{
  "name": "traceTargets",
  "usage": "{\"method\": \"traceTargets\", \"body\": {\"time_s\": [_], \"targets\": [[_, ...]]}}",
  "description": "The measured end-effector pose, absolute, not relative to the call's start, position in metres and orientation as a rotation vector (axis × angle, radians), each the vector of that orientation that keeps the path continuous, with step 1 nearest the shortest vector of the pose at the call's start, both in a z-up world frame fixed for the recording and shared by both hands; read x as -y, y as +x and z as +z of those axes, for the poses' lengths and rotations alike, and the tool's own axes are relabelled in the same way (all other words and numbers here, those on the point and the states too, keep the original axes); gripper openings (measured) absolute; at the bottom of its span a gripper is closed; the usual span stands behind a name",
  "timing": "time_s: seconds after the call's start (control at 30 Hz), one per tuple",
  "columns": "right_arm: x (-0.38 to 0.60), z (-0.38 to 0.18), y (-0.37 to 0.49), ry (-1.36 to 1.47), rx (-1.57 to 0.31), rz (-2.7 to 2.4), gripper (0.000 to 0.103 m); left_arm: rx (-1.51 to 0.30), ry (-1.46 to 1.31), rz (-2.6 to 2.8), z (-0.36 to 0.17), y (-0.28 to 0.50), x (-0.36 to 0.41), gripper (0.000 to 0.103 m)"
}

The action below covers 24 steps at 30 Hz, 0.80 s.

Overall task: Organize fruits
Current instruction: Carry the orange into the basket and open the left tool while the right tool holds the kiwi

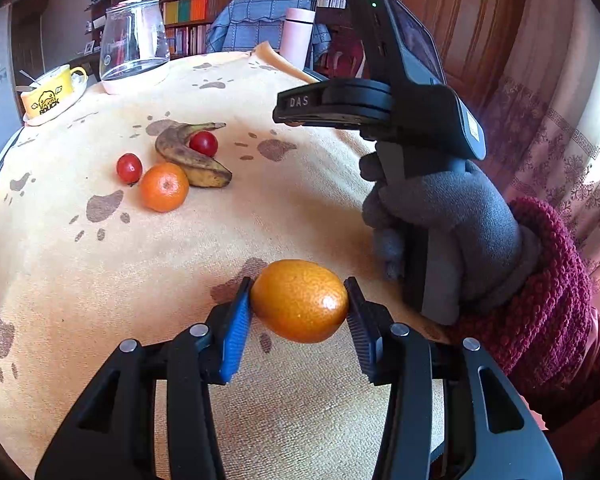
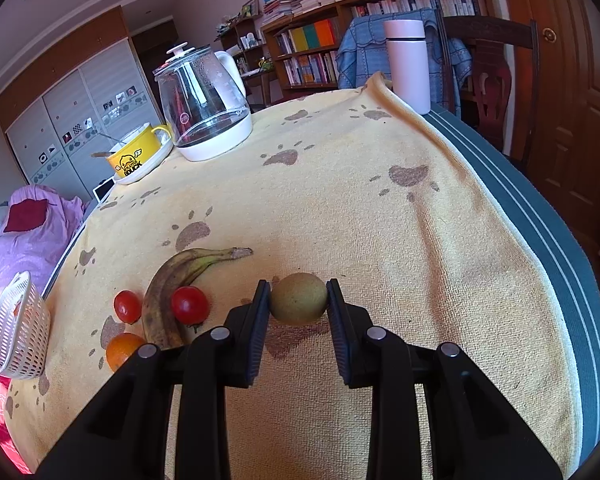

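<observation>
My left gripper [image 1: 299,304] is shut on an orange [image 1: 300,300], held just above the yellow paw-print towel [image 1: 300,200]. My right gripper [image 2: 299,300] is shut on a small green-brown kiwi-like fruit [image 2: 298,298], low over the towel. A spotted banana [image 1: 192,158], two red tomatoes [image 1: 129,168] [image 1: 203,143] and a second orange [image 1: 164,186] lie together further back on the left. In the right wrist view the banana [image 2: 172,292], tomatoes [image 2: 189,304] [image 2: 127,306] and orange [image 2: 122,350] sit left of my fingers. A white slotted basket [image 2: 18,336] stands at the towel's left edge.
A gloved hand [image 1: 440,216] holds the other gripper's body at the right of the left wrist view. A glass kettle [image 2: 204,108], a yellow mug on a saucer [image 2: 134,158] and a pink bottle [image 2: 408,66] stand at the back. The table's blue edge [image 2: 540,216] runs along the right.
</observation>
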State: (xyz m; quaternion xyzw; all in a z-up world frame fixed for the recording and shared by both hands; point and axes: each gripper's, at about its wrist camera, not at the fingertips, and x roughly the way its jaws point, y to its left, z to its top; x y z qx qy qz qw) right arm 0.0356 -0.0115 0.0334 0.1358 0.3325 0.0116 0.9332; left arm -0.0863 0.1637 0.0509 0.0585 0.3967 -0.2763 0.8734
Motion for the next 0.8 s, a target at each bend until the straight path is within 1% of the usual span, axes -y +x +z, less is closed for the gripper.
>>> {"method": "traceTargets", "body": {"time_s": [0.37,0.8], "targets": [[0.005,0.037,0.033,0.26,-0.656,0.06,0.029,-0.694,0.041,-0.408,0.097,-0.076,-0.219,0.046],[0.002,0.034,0.035,0.238,-0.665,0.049,0.029,-0.598,-0.072,-0.171,0.128,-0.059,-0.311,0.046]]}}
